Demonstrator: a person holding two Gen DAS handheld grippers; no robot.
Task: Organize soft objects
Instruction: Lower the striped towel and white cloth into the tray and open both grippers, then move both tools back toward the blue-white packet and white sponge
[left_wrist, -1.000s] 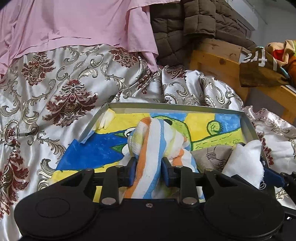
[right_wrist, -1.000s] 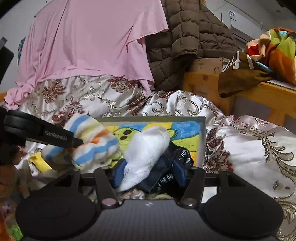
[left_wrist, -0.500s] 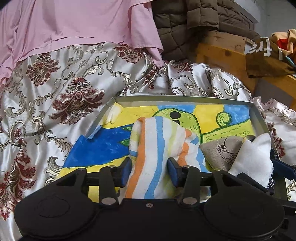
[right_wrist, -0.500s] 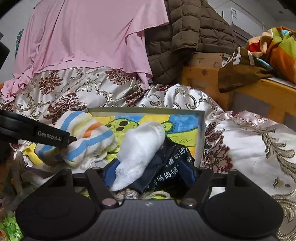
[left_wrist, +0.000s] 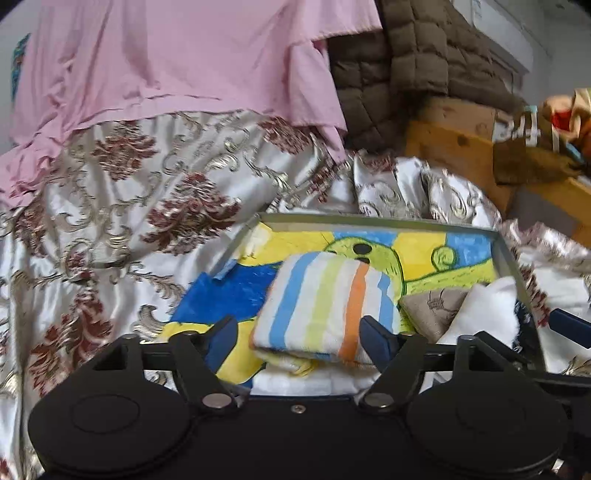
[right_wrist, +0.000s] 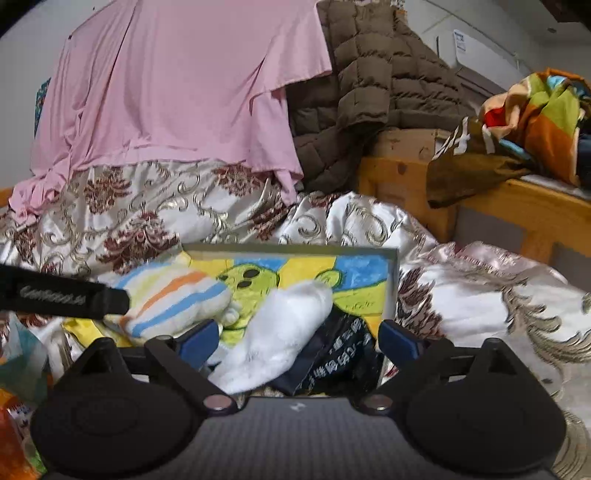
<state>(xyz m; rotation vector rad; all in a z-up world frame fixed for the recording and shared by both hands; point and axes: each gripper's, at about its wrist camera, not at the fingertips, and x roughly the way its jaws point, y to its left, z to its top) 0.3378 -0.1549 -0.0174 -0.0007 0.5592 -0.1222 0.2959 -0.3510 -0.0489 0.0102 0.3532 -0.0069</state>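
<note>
A grey tray (left_wrist: 369, 221) lined with a bright yellow, blue and green drawing lies on the satin bedspread. In it a folded striped towel (left_wrist: 325, 306) rests flat between the jaws of my left gripper (left_wrist: 299, 332), which are opening; the pads stand off it. A beige cloth (left_wrist: 432, 310) and a white sock (left_wrist: 487, 314) lie to its right. In the right wrist view the white sock (right_wrist: 284, 332) lies over a dark printed cloth (right_wrist: 340, 354) between the opening jaws of my right gripper (right_wrist: 297, 338), with neither pad pressing. The striped towel (right_wrist: 173, 299) and the tray's rim (right_wrist: 288, 249) show there too.
Patterned satin bedspread (left_wrist: 147, 221) surrounds the tray. A pink garment (right_wrist: 177, 92) and a brown quilted jacket (right_wrist: 369, 92) hang behind. A wooden bed frame (right_wrist: 498, 210) with a colourful bundle (right_wrist: 535, 114) stands at right. Colourful packaging (right_wrist: 18, 369) sits at lower left.
Both grippers' jaws have spread wide. The striped towel, pinched upright before, now lies flat in the tray, and the left gripper has drawn back. The white sock and dark cloth are let go.
</note>
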